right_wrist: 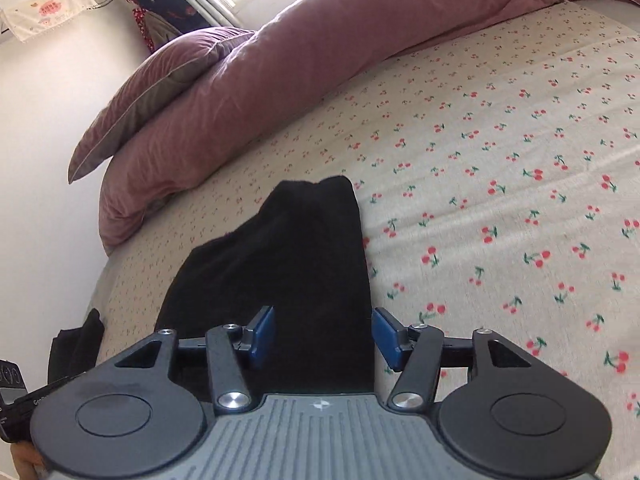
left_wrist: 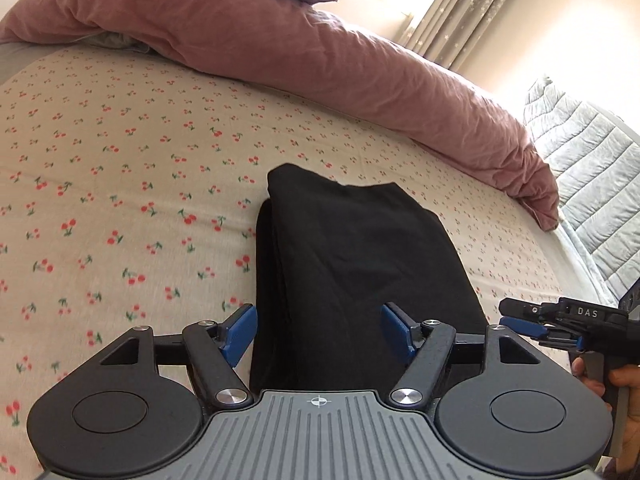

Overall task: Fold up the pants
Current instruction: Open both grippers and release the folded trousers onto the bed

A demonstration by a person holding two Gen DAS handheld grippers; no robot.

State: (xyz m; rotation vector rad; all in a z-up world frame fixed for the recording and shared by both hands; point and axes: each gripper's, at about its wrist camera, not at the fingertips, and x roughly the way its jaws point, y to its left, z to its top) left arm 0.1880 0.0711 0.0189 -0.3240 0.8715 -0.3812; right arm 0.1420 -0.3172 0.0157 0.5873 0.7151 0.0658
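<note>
One "DAS"-marked right gripper [left_wrist: 510,318]

Bed [left_wrist: 120,152]: covered with cream sheet printed in small red cherries. Carried, lying flat near the front edge, folded black pants [left_wrist: 352,264], layered edges stacked along one side. Along the far side, bunched dusty-pink duvet [left_wrist: 280,52], resting directly on the sheet, well apart from the pants. Topped at one end by mauve pillow [right_wrist: 160,80] with grey underside.
</note>
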